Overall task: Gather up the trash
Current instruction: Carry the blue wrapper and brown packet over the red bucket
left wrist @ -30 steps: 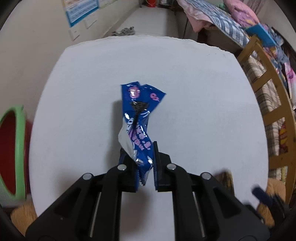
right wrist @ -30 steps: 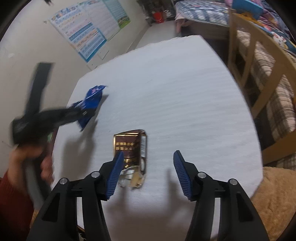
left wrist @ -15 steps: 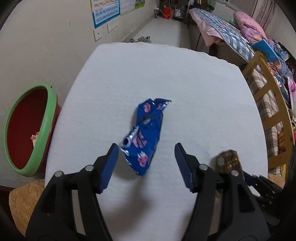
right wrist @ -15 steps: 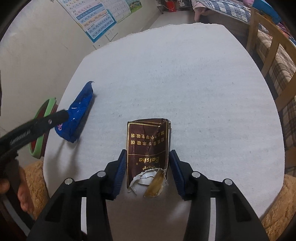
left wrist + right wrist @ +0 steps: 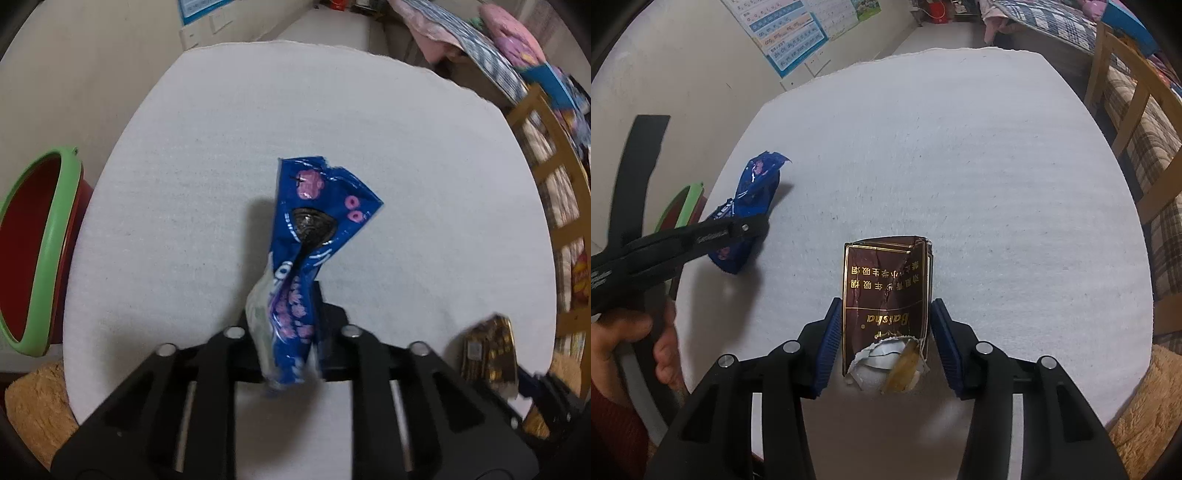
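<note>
A: What is the left gripper (image 5: 284, 314) doing?

B: Its fingers are clenched on the lower end of a crumpled blue wrapper (image 5: 310, 236), which stands up above the white table (image 5: 221, 147). A red bin with a green rim (image 5: 33, 251) sits beside the table's left edge.

A: And the right gripper (image 5: 884, 332)?

B: Its fingers are spread on either side of a torn brown cigarette pack (image 5: 886, 295) lying flat on the table. They look just short of touching it.
</note>
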Motion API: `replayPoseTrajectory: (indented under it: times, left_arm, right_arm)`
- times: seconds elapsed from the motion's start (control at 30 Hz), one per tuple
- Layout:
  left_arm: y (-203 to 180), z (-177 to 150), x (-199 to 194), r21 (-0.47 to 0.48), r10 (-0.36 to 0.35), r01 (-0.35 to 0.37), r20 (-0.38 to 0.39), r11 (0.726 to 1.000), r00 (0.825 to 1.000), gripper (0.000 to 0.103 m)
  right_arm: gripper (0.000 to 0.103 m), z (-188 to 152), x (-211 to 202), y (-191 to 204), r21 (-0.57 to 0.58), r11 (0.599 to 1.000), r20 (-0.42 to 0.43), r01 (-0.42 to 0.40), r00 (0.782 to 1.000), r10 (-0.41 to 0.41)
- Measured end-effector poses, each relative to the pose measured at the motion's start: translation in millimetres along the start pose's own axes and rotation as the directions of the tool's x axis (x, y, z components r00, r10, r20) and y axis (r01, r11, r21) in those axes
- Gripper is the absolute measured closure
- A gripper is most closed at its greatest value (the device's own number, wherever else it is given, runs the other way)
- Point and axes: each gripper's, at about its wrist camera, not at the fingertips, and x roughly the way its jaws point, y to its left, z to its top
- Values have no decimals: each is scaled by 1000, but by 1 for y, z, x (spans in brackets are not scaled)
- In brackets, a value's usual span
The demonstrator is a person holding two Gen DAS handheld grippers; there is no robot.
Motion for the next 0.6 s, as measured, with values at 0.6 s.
replayPoseTrajectory:
  times: [0.6]
  left_arm:
    - [58, -24, -141, -82, 154, -135, 312, 987, 937, 87]
  right_arm:
    - [59, 6, -9, 18, -42, 999, 33, 6, 999, -5]
